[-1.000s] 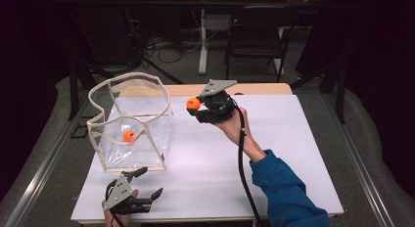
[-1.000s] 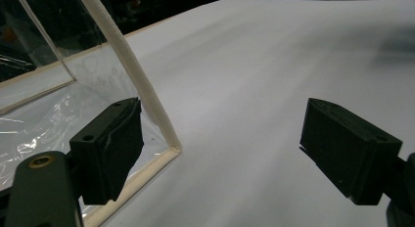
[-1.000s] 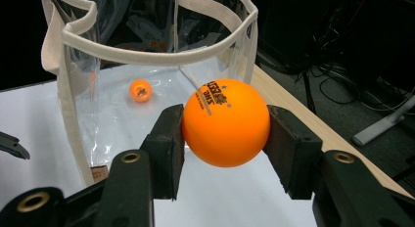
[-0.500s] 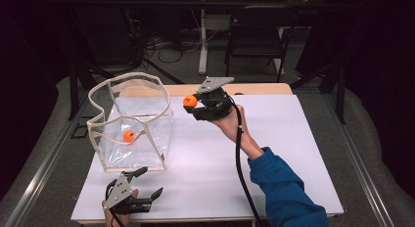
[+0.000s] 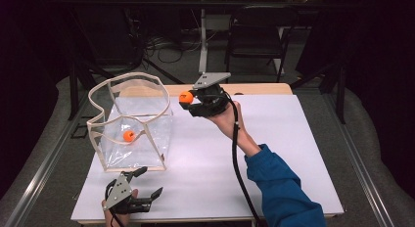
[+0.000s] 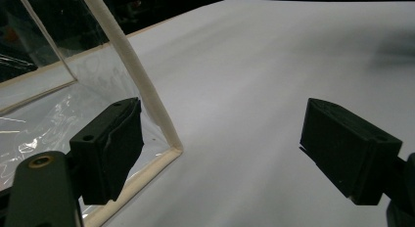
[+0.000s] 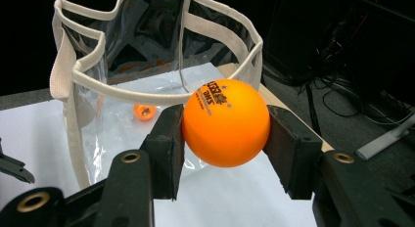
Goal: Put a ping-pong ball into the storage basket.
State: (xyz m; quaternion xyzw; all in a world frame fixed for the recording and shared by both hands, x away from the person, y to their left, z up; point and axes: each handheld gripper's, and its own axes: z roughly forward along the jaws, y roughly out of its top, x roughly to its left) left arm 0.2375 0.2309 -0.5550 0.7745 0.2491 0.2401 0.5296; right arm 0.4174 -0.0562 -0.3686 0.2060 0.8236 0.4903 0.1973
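The right gripper (image 5: 190,102) pinches a round orange table-tennis ball (image 7: 226,122) with its printed mark facing up; a sphere has no long axis. It is held above the white table (image 5: 293,139), just beside the clear plastic bag with cream trim (image 5: 129,122). The left gripper (image 5: 144,185) rests spread near the bag's corner, apparently not touching it.

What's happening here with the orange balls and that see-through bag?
A person works at a white table with a hand-held tool in each hand. The right tool is clamped on an orange ball, held up beside the clear bag. Another ball already lies inside the bag. The left tool sits open near the bag's bottom corner.
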